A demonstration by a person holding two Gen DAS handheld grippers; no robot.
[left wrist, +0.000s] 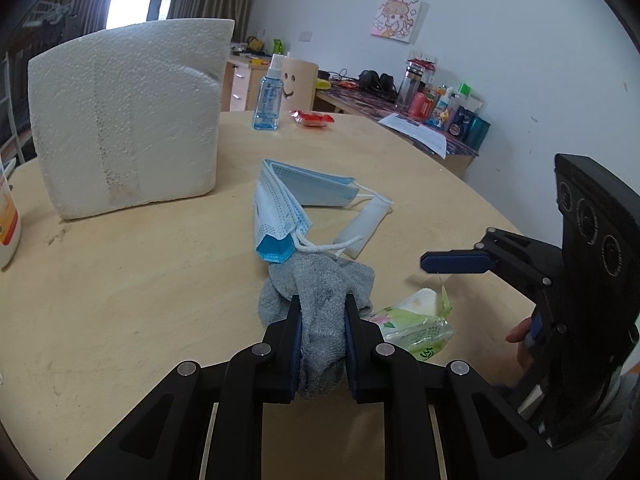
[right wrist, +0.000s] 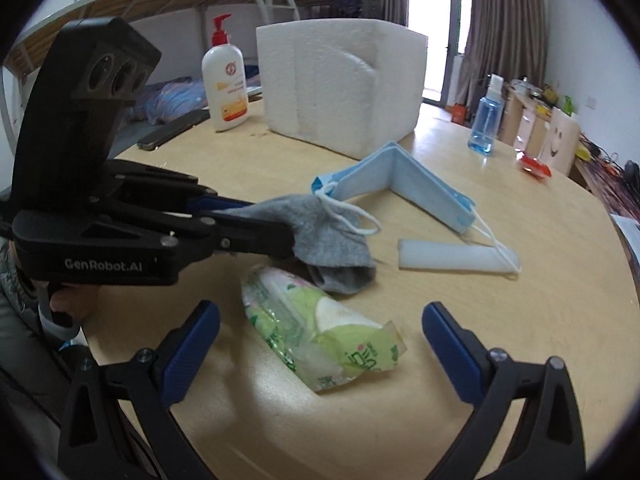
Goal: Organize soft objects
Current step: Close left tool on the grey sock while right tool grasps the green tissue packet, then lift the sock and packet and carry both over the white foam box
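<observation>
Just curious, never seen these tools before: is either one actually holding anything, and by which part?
The left gripper pinches the grey sock at its near end. The right gripper is open, holding nothing, around the green tissue pack.

The grey sock (left wrist: 320,320) hides part of the tissue pack (left wrist: 416,328); the lotion bottle (left wrist: 8,224) is cut off.

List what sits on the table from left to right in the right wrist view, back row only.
Dark phone → white pump bottle with red top → white foam block → blue spray bottle → red wrapper.
</observation>
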